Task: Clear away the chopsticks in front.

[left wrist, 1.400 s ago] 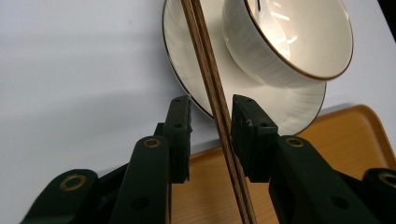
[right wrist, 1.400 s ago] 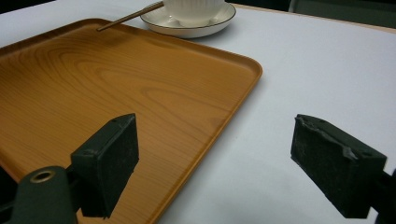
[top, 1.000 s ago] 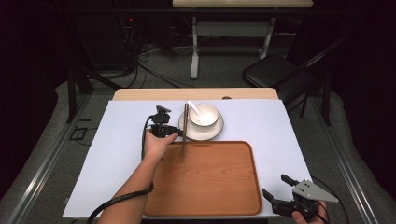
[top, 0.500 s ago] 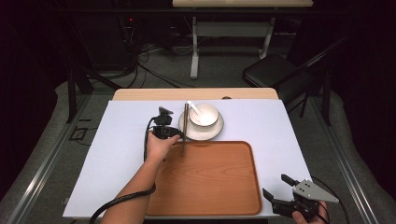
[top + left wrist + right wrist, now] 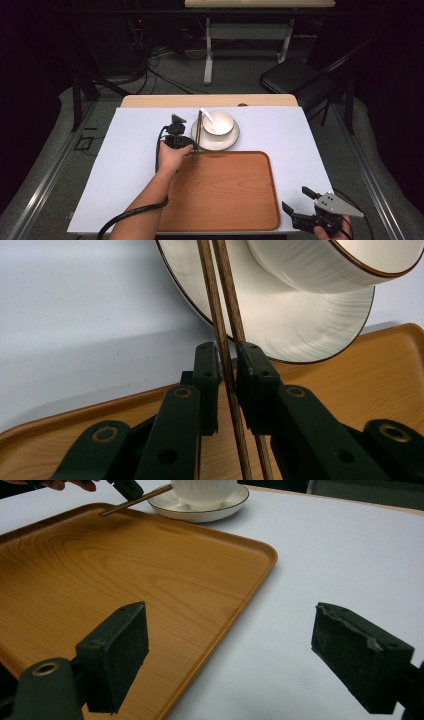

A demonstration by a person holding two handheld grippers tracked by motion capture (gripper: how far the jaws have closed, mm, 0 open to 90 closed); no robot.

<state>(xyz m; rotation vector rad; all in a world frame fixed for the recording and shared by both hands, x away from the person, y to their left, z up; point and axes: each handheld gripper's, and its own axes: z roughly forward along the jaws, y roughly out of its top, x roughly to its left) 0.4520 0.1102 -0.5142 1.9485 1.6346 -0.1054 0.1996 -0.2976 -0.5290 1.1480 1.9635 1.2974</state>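
Chopsticks [image 5: 226,335]: a wooden pair leaning on the saucer [image 5: 310,325] rim, low ends over the tray [image 5: 225,200].
Left gripper [image 5: 228,371]: jaws just closing — chopsticks between them, pads at the sticks.
Bowl [image 5: 218,122]: on the saucer, spoon [image 5: 206,114] inside.
Right gripper [image 5: 230,650]: jaws spread wide — well apart, beside the tray's corner.

Left tool [image 5: 228,371] closing, right tool [image 5: 245,655] agape

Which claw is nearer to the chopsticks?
The left. The left claw has just been closing, with the chopsticks between its jaws by the plate. The right claw hangs open past the tray's near right corner, far off.
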